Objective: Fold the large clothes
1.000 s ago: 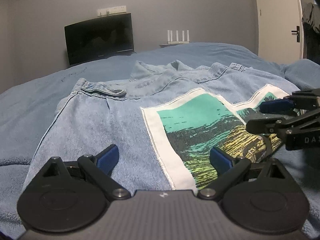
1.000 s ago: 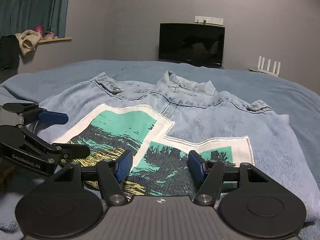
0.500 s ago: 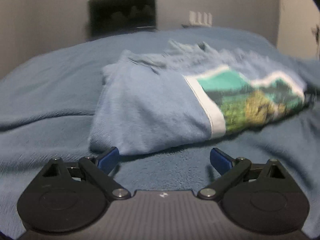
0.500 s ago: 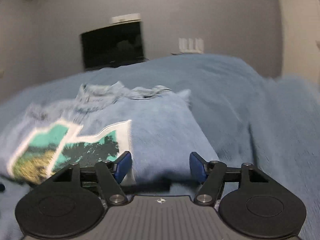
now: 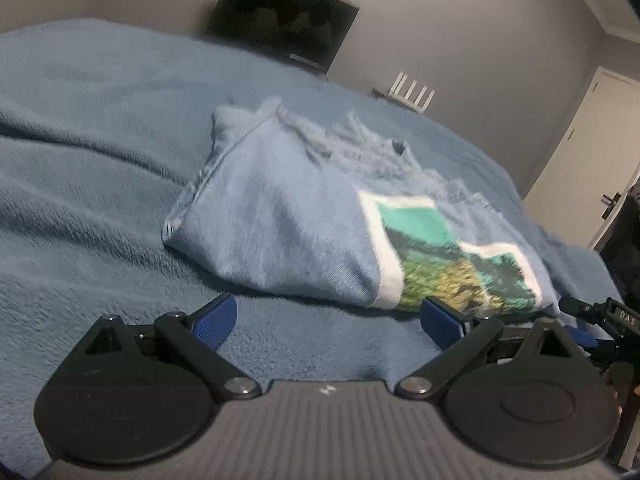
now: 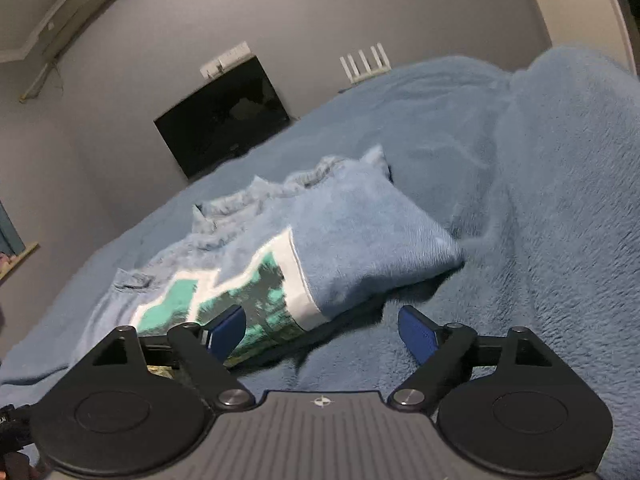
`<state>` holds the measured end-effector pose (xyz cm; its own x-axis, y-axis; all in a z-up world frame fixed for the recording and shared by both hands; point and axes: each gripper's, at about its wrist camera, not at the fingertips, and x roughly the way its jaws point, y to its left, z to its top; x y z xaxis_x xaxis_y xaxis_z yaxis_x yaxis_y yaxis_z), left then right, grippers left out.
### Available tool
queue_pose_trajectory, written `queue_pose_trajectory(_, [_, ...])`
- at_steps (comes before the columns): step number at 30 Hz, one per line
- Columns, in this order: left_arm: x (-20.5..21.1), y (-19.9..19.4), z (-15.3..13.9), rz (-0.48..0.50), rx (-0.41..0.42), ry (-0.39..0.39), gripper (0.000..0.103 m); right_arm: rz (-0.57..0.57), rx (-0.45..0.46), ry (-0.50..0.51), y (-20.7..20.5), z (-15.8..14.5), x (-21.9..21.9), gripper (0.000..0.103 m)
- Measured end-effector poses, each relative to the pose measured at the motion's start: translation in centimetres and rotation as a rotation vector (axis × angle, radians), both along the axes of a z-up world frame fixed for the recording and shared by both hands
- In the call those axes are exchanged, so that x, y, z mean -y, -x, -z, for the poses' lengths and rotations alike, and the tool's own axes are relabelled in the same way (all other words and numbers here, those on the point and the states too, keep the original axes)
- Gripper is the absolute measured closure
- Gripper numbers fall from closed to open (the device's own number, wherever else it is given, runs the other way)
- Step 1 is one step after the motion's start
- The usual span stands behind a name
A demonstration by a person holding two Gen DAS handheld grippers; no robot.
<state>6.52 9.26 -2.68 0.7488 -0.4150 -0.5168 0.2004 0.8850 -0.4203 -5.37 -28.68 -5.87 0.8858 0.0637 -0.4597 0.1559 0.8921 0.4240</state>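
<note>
A folded light-blue denim jacket point(image 5: 304, 216) with a green, yellow and white printed patch lies on the blue blanket. It also shows in the right wrist view point(image 6: 352, 240). My left gripper point(image 5: 328, 320) is open and empty, just short of the jacket's near edge. My right gripper point(image 6: 322, 330) is open and empty near the jacket's right front corner. The right gripper's tip point(image 5: 600, 316) shows at the right edge of the left wrist view.
The blue fleece blanket point(image 5: 88, 184) covers the bed and bunches up at the right point(image 6: 560, 152). A black monitor point(image 5: 280, 16) and a white router point(image 5: 414, 94) stand against the far wall. A white door point(image 5: 580, 148) is at the right.
Both grippers have pulled back off the jacket and tilted, the left one swinging left and the right one swinging right. The jacket now lies folded and free of both.
</note>
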Motion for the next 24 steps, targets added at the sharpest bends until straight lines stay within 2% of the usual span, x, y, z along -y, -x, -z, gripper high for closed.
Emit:
queue_pose_trajectory(3, [0.3, -1.0, 1.1, -0.006, -0.010, -0.013, 0.004, -0.008, -0.032, -0.019, -1.4, 1.0, 0.0, 0.018])
queue_pose_trajectory(10, [0.3, -3.1, 2.6, -0.027, 0.017, 0.036, 0.001, -0.032, -0.036, -0.014, -4.4, 2.2, -0.7, 0.018])
queue_pose_trajectory(13, [-0.3, -3.8, 2.8, -0.047, 0.022, 0.093, 0.001, -0.015, -0.026, -0.061, -5.5, 2.6, -0.4, 0.017])
queue_pose_trajectory(17, [-1.7, -4.7, 2.9, -0.085, 0.012, 0.234, 0.001, -0.015, 0.046, -0.077, -6.7, 2.1, -0.3, 0.017])
queue_pose_trajectory(19, [-2.2, -5.5, 3.2, -0.108, 0.007, 0.268, 0.001, -0.001, 0.037, -0.100, -7.9, 2.5, 0.0, 0.017])
queue_pose_trajectory(24, [-2.7, -6.9, 3.8, -0.149, 0.022, 0.339, 0.001, 0.065, 0.035, -0.228, -9.8, 3.7, 1.1, 0.016])
